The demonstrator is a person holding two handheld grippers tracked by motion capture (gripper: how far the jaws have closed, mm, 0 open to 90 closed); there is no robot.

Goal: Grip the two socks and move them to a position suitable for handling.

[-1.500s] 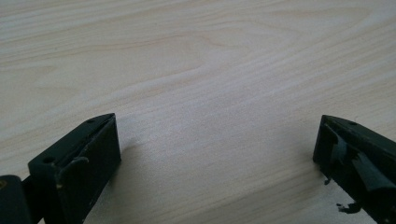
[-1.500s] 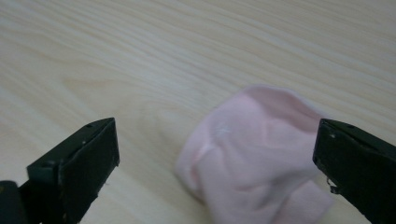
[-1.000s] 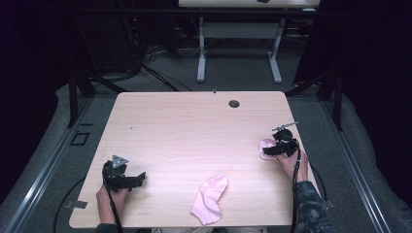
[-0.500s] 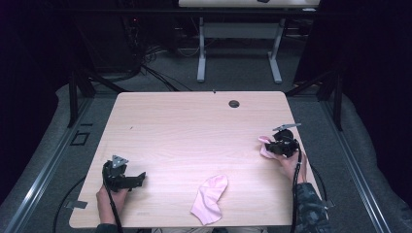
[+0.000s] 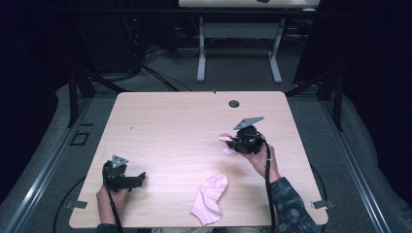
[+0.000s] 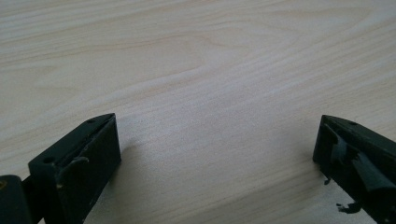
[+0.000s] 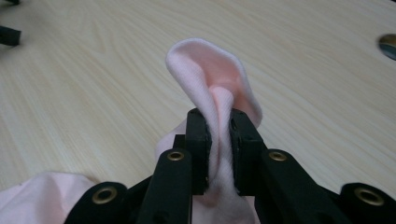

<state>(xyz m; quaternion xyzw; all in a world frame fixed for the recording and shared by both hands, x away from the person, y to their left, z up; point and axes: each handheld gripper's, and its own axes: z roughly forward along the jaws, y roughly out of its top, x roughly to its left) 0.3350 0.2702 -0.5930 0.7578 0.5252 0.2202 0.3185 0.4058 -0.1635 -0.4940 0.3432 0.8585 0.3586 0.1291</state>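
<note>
Two pink socks are in play. One pink sock [image 5: 210, 199] lies flat near the table's front edge, right of centre. My right gripper [image 5: 232, 141] is shut on the second pink sock [image 5: 224, 138] and holds it just above the table at the right middle; in the right gripper view that sock [image 7: 210, 79] bulges up out of the closed jaws [image 7: 218, 140], and its loose end trails down to the left. My left gripper [image 5: 141, 177] rests at the front left, jaws wide apart [image 6: 215, 154] over bare wood.
The light wooden table [image 5: 170, 126] has a round cable grommet [image 5: 234, 103] near its back edge. A second table's legs [image 5: 201, 48] stand on the floor beyond. Cables trail from both grippers off the front edge.
My right gripper has carried its pink sock from the right edge leftward toward the table's middle and lifted it slightly. The left gripper and the flat sock have stayed put.
</note>
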